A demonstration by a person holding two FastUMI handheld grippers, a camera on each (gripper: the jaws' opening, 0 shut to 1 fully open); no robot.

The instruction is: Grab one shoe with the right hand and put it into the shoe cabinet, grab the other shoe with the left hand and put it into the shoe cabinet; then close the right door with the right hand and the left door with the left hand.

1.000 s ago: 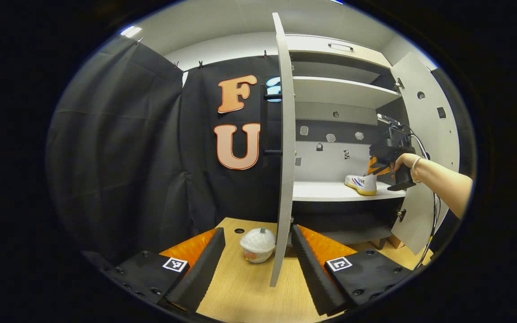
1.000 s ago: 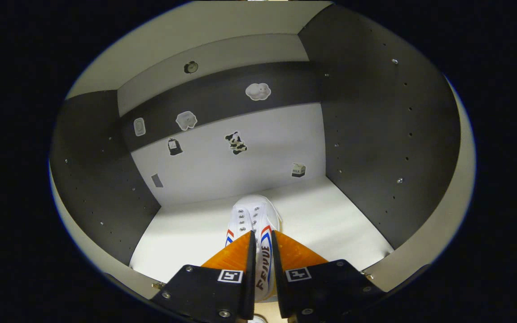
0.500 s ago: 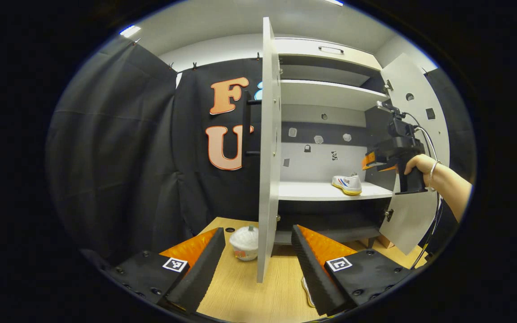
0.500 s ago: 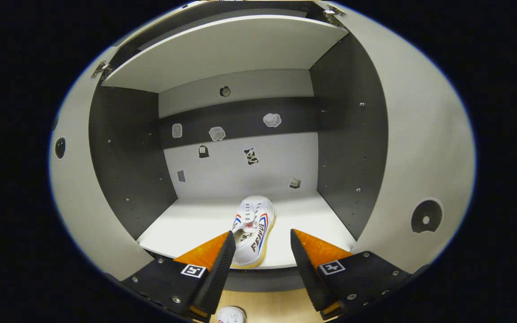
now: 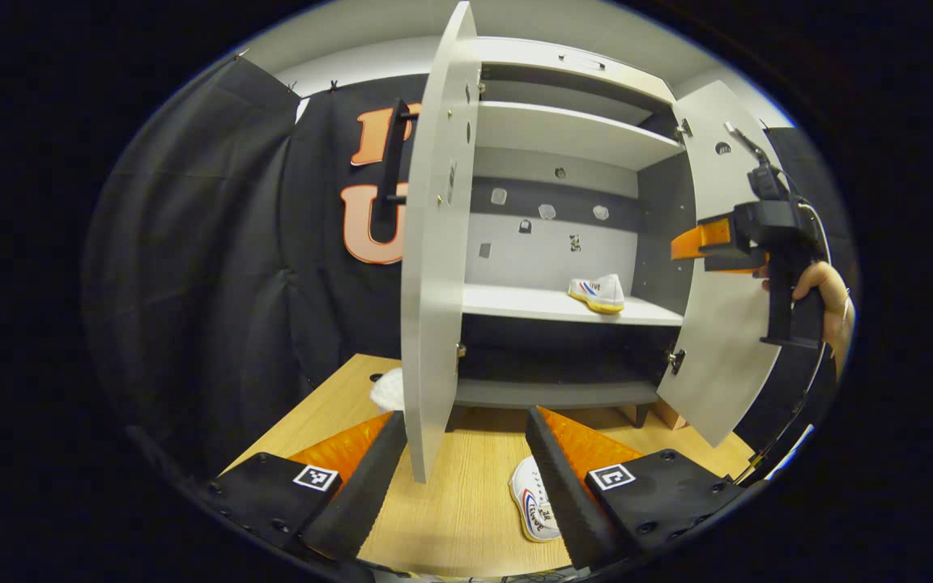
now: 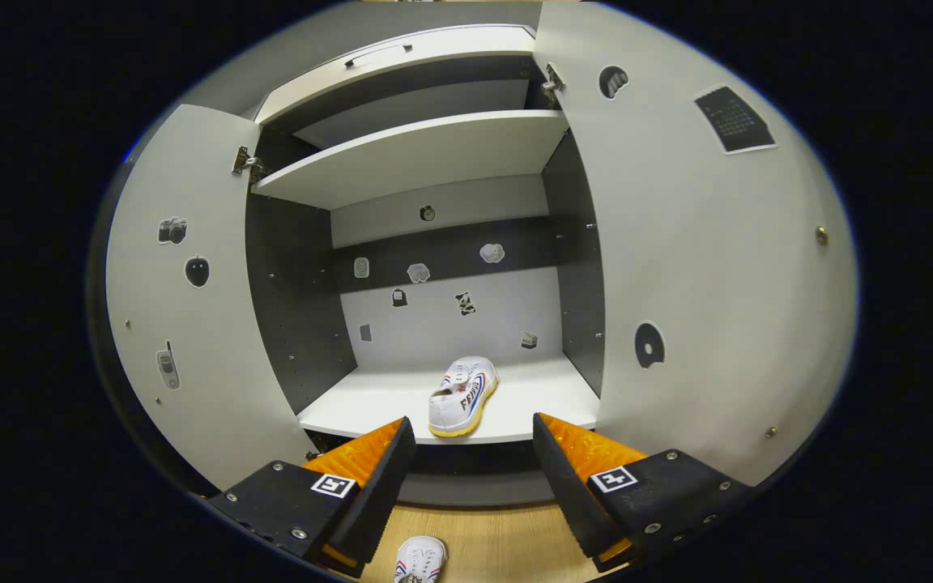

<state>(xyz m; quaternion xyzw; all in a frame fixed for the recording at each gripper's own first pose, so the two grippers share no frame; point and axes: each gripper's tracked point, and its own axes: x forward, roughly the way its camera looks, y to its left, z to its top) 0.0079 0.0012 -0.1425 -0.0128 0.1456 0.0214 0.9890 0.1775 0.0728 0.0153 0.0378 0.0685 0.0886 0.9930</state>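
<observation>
On the cabinet's middle shelf (image 6: pixel 515 405), you have one white shoe (image 6: pixel 462 394) lying flat, heel toward the front edge and toe toward the back panel, nearer the right side wall than the left. Your right gripper (image 6: pixel 466 478) sits outside the cabinet in front of that shelf, its fingers spread wide with nothing between them and clear of the shoe. In the left gripper view the same gripper (image 5: pixel 697 247) is held up beside the right door (image 5: pixel 717 324), with your hand (image 5: pixel 819 295) on its grip.

Your left gripper (image 5: pixel 466 478) is low over the wooden table (image 5: pixel 458 518), fingers wide apart and empty. The second shoe (image 5: pixel 533 506) lies on the table just beside the inner face of that gripper's right finger; contact cannot be told. It also shows at the bottom of the right gripper view, on the table below the cabinet.

Both doors stand open. The left door (image 5: pixel 434 267) is seen almost edge-on, its lower corner between the left gripper's fingers farther off. A white lidded cup (image 5: pixel 388 390) stands on the table, partly hidden behind that door.
</observation>
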